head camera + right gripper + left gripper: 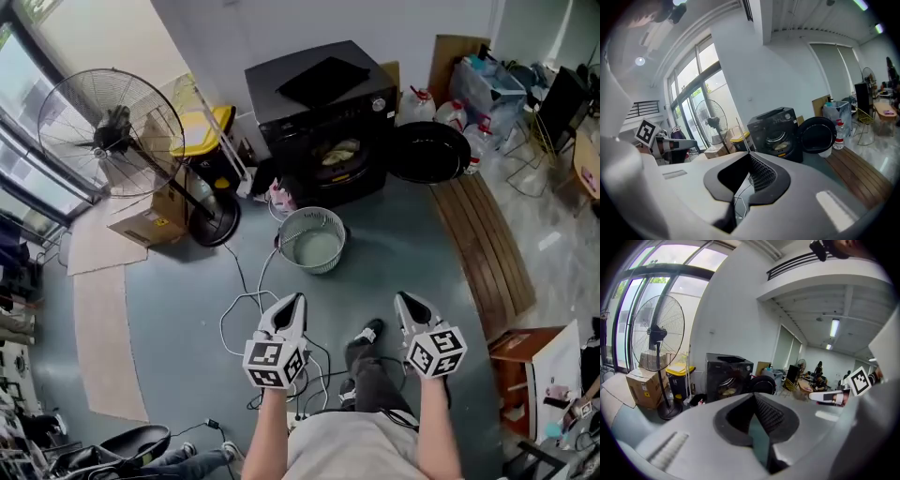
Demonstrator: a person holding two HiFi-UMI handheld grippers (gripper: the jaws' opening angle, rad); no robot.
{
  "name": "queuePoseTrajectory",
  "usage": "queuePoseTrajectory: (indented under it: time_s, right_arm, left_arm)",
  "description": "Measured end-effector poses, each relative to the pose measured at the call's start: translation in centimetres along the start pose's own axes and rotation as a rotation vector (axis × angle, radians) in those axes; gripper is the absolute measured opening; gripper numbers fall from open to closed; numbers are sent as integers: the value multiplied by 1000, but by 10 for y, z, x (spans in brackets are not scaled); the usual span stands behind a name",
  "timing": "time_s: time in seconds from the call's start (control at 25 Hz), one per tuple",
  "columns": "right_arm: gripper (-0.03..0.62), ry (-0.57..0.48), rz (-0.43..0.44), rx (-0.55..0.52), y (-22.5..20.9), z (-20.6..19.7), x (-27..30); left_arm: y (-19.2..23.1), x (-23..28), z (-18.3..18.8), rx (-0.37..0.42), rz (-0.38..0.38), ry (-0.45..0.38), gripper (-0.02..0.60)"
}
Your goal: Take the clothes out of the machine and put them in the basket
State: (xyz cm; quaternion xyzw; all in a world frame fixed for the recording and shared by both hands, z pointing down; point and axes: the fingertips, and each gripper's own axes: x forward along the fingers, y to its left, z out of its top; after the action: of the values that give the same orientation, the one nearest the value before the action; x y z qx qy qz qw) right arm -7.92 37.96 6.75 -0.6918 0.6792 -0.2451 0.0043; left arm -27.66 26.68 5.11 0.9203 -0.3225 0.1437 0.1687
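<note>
Lying limp in the machine [281, 112], the clothes [339, 153] likely want a pinch on a fold; left claw [292, 303] and right claw [405, 301] are pressed together, empty.

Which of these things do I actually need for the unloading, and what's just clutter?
For the job: washing machine, open door, clothes in the drum, basket.
Lying about: fan, cardboard box, yellow bin, floor cables.
</note>
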Motion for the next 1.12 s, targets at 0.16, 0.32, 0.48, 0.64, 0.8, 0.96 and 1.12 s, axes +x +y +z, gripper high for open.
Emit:
queuePoseTrajectory:
  time_s: [0.16, 0.32, 0.48, 0.64, 0.8, 0.96, 1.12]
  right_arm:
    - [-3, 39, 26, 19, -37, 12, 46]
    - [-3, 34, -37, 44, -84, 33, 86]
    - [-3, 36, -68, 65, -119, 53, 125]
    - [-3, 50, -65, 34, -142, 78, 154]
    - [-3, 48, -67, 14, -149, 96, 192]
    - [-3, 43, -66, -7, -151, 114, 234]
    - [-3, 51, -80, -13, -143, 131, 270]
  left_arm:
    - [6, 69, 22, -10, -22, 29, 57]
    - [8, 126, 54, 9, -46, 40, 57]
    - [22, 162, 73, 1, -32, 40, 57]
    - [38, 187, 73, -38, -3, 52, 57]
    - [65, 211, 73, -56, 5, 71, 57]
    - [87, 251, 84, -60, -24, 67, 57]
    - [112, 290, 104, -88, -63, 63, 57]
